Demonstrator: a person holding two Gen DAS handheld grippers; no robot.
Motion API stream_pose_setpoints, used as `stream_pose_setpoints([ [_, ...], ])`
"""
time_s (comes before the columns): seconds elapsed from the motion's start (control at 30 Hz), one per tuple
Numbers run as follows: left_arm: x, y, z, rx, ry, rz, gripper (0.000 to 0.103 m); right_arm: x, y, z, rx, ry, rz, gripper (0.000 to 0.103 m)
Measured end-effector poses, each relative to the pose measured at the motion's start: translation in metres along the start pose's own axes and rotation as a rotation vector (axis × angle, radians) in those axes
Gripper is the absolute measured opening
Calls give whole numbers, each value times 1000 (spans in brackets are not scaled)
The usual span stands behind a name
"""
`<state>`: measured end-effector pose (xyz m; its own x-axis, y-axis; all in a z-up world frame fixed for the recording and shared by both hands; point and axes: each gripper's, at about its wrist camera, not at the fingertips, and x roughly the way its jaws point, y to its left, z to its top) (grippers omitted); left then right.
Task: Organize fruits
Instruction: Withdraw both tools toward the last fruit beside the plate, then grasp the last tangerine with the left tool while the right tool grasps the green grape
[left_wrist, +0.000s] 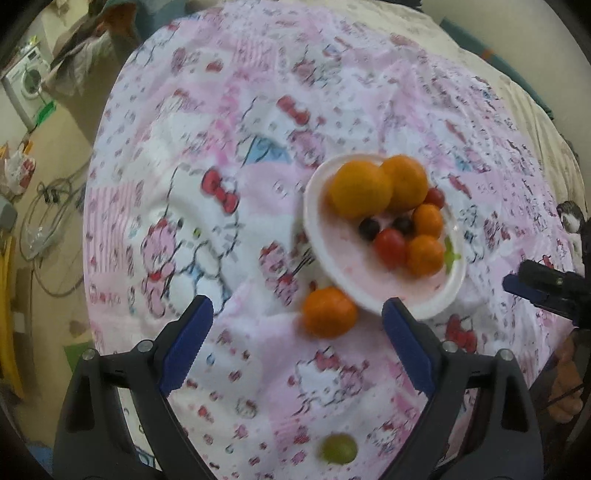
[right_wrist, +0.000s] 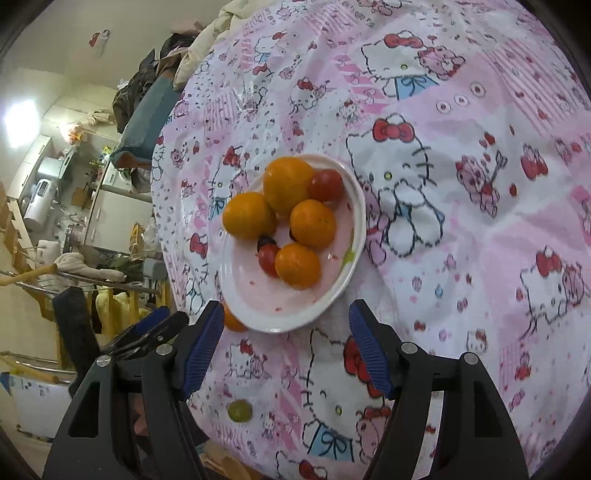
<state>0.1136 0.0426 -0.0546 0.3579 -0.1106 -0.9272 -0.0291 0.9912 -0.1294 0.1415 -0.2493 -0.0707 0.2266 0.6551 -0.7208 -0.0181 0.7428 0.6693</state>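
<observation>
A white plate (left_wrist: 343, 273) on the pink cartoon tablecloth holds several oranges, cherry tomatoes (left_wrist: 389, 246) and dark grapes (left_wrist: 368, 229). One orange (left_wrist: 328, 312) lies on the cloth just outside the plate's near rim, a little ahead of my open, empty left gripper (left_wrist: 297, 334). A green grape (left_wrist: 338, 448) lies on the cloth close below that gripper. In the right wrist view the plate (right_wrist: 291, 317) is just ahead of my open, empty right gripper (right_wrist: 286, 343). The loose orange (right_wrist: 232, 321) peeks out behind its left finger, and the green grape (right_wrist: 240, 410) lies near it.
The round table's cloth (left_wrist: 207, 155) drops off at the left onto a floor with cables (left_wrist: 48, 229) and a washing machine (left_wrist: 26, 81). The right gripper (left_wrist: 546, 291) shows at the right edge of the left wrist view. Kitchen clutter and a rack (right_wrist: 74, 258) lie beyond the table's edge.
</observation>
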Motion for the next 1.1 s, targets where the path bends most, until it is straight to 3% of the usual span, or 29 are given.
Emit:
stream_pose_setpoints([
  [0.17,6,11,-10,-21,49,22,91,-7,5,-10,-35,-5,-34,73],
  [0.3,23,4,-20,61,146,52,91,-12,2,-13,-37,-12,-36,73],
  [0.4,32,-8,-29,125,176,69,91,-12,-3,-13,-4,-1,7,73],
  [0.5,34,-25,-31,191,145,73,89,-10,-2,-11,-5,-2,2,73],
  [0.6,42,-36,-29,225,143,82,80,-7,0,-10,-8,3,6,73],
  [0.77,57,-53,-23,271,146,120,79,-2,1,-9,-22,10,-8,73],
  [0.97,64,-66,-10,309,92,175,70,0,1,-8,-21,19,13,73],
  [1.07,68,-66,-5,297,103,146,57,1,1,-7,-21,17,16,73],
  [1.1,68,-66,-4,293,108,121,48,1,0,-6,-20,16,15,73],
])
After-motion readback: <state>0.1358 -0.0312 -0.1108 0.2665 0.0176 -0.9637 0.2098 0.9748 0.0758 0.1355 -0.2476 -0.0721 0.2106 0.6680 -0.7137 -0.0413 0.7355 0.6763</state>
